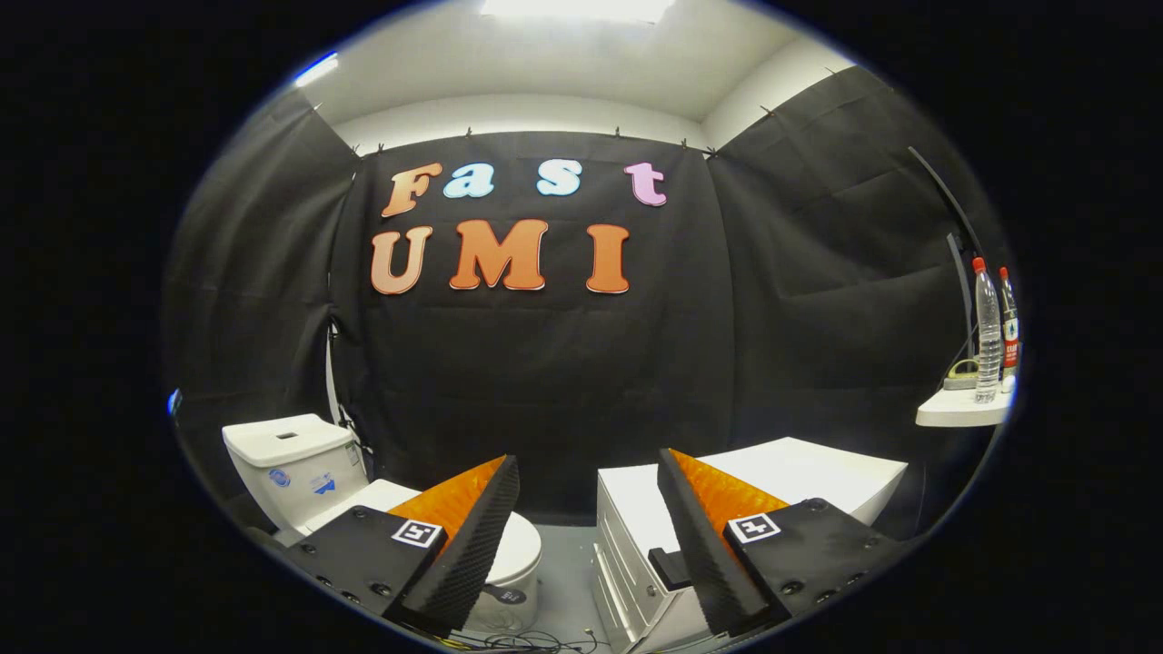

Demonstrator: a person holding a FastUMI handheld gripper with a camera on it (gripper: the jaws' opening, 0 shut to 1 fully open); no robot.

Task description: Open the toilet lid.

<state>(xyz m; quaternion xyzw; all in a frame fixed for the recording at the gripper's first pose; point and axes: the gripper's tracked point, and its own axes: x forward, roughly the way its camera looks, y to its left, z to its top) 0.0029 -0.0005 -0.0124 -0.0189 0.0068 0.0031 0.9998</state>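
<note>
The toilet (300, 472) stands low and left, its lid (518, 545) down and partly hidden behind the left finger (472, 536). A white cabinet (818, 481) sits close on the right. The tool (586, 545) is wide open, holding nothing, well short of the lid. Approaching at this angle, I judge it risks missing the lid's rim or bumping the cabinet.

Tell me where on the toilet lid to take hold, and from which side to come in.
Grip the lid's rounded front edge, coming from the bowl's front, opposite the tank. It lies flat and closed, hinged toward the tank. The gripper is open and well short of it, so a judgement only.
</note>
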